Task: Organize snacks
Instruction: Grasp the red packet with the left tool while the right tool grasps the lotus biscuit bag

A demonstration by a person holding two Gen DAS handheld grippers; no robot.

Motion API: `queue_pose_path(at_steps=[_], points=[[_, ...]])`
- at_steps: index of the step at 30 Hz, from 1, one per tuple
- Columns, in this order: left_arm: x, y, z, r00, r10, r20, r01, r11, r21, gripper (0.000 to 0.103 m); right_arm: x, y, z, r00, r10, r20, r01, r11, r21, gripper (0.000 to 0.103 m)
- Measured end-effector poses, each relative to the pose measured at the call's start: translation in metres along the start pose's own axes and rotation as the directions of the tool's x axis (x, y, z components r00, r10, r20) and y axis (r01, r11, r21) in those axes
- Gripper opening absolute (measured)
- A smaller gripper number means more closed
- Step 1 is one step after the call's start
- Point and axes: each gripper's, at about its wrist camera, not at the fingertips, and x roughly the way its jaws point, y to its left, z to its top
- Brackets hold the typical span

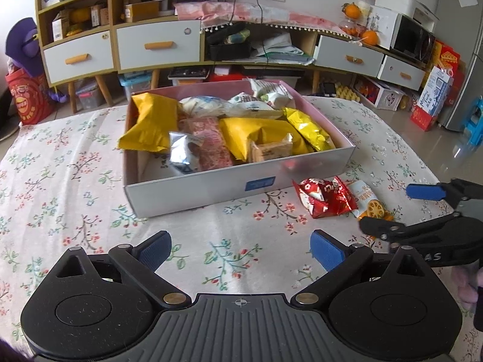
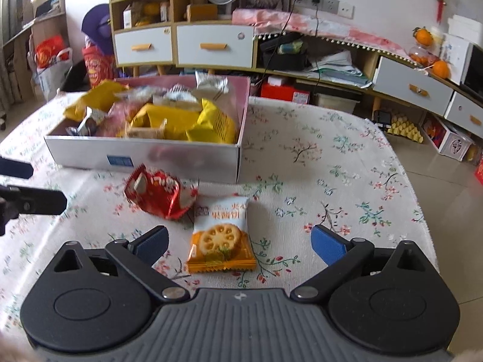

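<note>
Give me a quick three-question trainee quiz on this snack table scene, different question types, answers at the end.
1. True or false: the cracker packet lies inside the box.
2. Which packet lies nearer the box: A) the red packet, B) the cracker packet?
3. Fill in: the right gripper has its jaws ____ with the cracker packet lying between them on the tablecloth.

Key: 1 false, it lies on the tablecloth outside the box. 2 A. 3 open.

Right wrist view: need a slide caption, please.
Open right gripper above an orange biscuit packet beside a red snack packet, before a full snack box.
</note>
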Motion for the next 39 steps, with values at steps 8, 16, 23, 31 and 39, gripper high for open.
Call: queue_pose_path(at_steps=[8, 16, 23, 31, 39], points=[[0.016, -0.018, 0.004, 1.0, -0.022, 0.002, 0.022, 1.0, 0.01, 0.099, 0.011, 0.0, -0.005, 0.999, 0.038, 0.009, -0.038, 0.999, -0.012, 0.079], [0.029, -0.039, 0.007, 0.998, -0.063, 0.012, 0.063, 0.998, 0.0, 0.099, 0.003, -0.011, -0.005, 0.995, 0.1, 0.023, -0.099, 0.995, -0.028, 0.036], [0.043, -0.056, 0.011, 0.997, -0.075, 0.022, 0.076, 0.997, -0.021, 0.099, -0.002, -0.033, -0.011, 0.997, 0.068, 0.031, -0.069, 0.998, 0.006, 0.036], [0.056, -0.068, 0.02, 0.996, -0.077, 0.046, 0.082, 0.99, -0.116, 0.098, -0.001, -0.041, -0.01, 0.998, 0.054, 0.03, -0.054, 0.998, 0.026, 0.036], [0.059, -0.074, 0.023, 0.998, -0.031, 0.05, 0.038, 0.988, -0.152, 0.07, -0.002, -0.041, -0.009, 0.998, 0.048, 0.027, -0.049, 0.999, 0.023, 0.036]])
